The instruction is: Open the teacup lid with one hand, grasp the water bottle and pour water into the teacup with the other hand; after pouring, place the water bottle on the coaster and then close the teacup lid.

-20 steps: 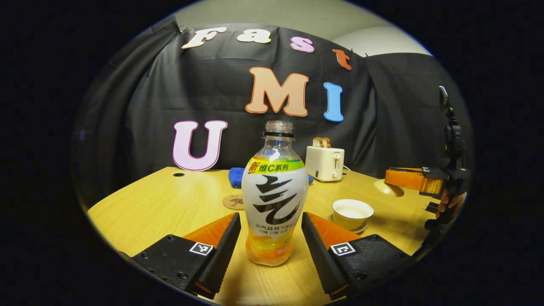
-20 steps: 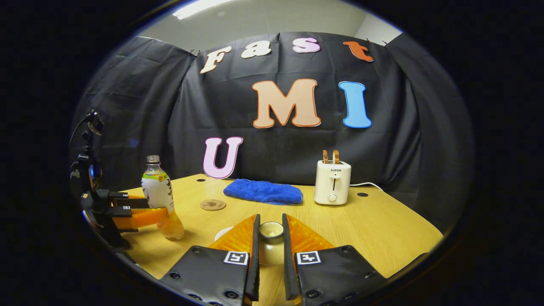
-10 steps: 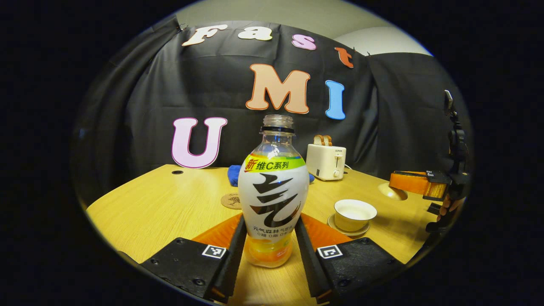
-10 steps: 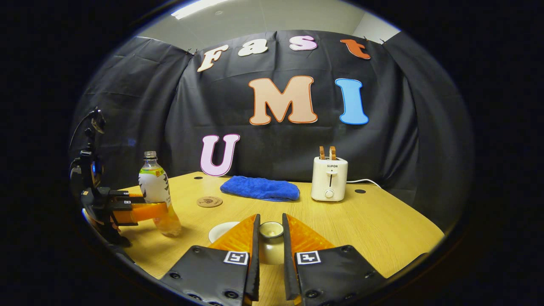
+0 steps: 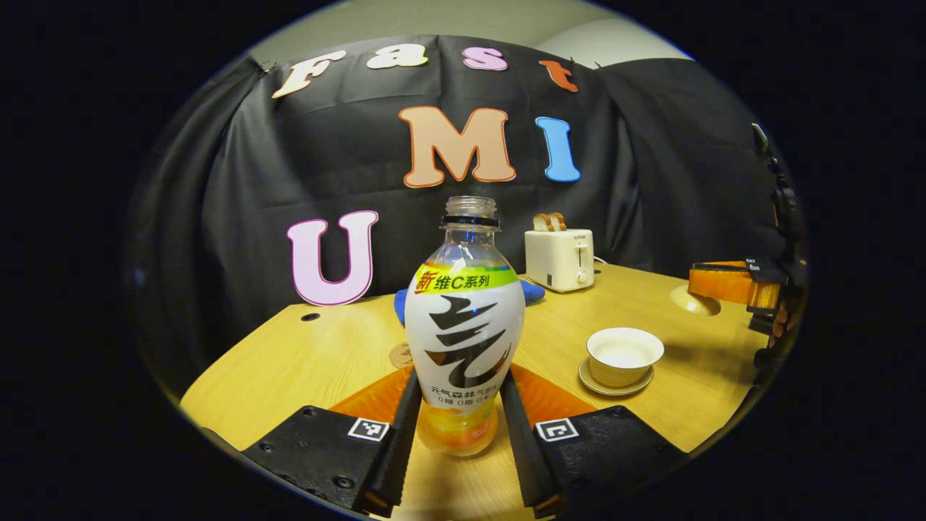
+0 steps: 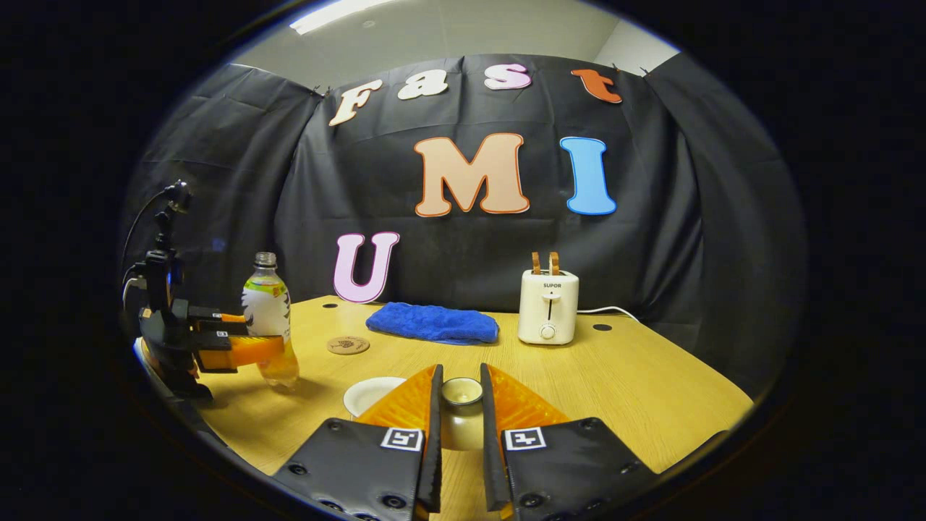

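In the left gripper view, the left tongs (image 5: 457, 427) are level and pointing forward, both fingers pressed on the lower body of the upright, uncapped water bottle (image 5: 463, 340). The bottle's base looks just clear of the surface (image 5: 289, 354). To the right the open teacup (image 5: 624, 354) sits on its saucer (image 5: 615, 380), and the coaster (image 5: 400, 354) peeks out behind the bottle.

The right gripper view shows the whole coaster, a blue cloth (image 6: 432, 323) and a toaster (image 6: 548, 316) beyond. The right tongs (image 6: 460, 416) are narrowed onto the teacup lid (image 6: 461, 414), held above the surface, the teacup showing just left of them.
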### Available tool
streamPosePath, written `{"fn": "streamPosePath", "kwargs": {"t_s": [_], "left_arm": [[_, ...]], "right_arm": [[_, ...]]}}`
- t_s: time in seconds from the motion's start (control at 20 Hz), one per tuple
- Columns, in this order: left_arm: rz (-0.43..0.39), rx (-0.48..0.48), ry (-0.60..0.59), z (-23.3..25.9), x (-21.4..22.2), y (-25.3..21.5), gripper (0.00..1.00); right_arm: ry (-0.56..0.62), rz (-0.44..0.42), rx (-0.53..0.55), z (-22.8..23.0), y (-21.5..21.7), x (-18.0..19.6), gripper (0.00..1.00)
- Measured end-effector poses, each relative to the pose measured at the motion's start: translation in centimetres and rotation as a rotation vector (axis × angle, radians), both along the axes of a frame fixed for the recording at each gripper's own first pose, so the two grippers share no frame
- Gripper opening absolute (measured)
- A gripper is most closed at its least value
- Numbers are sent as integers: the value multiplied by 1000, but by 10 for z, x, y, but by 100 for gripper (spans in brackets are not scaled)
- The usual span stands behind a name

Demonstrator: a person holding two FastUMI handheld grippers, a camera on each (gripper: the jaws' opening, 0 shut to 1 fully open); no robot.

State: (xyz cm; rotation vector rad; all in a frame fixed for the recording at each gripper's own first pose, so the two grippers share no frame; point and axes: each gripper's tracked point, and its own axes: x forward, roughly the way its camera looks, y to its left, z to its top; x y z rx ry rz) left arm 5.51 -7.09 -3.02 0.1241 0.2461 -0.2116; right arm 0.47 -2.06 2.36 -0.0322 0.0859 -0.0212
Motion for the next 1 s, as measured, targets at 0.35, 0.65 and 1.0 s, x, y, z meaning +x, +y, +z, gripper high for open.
{"fn": "streamPosePath", "kwargs": {"t_s": [0.35,0.65,1.0], "left_arm": [[-110,250,9,-3,18,-15,59],[-188,415,13,-19,27,-32,59],[-268,583,-37,-16,27,-43,59]], "right_arm": [[6,2,22,-7,-4,-4,27],[3,-11,76,-14,-13,-8,27],[9,-10,89,-19,-17,-9,27]]}}
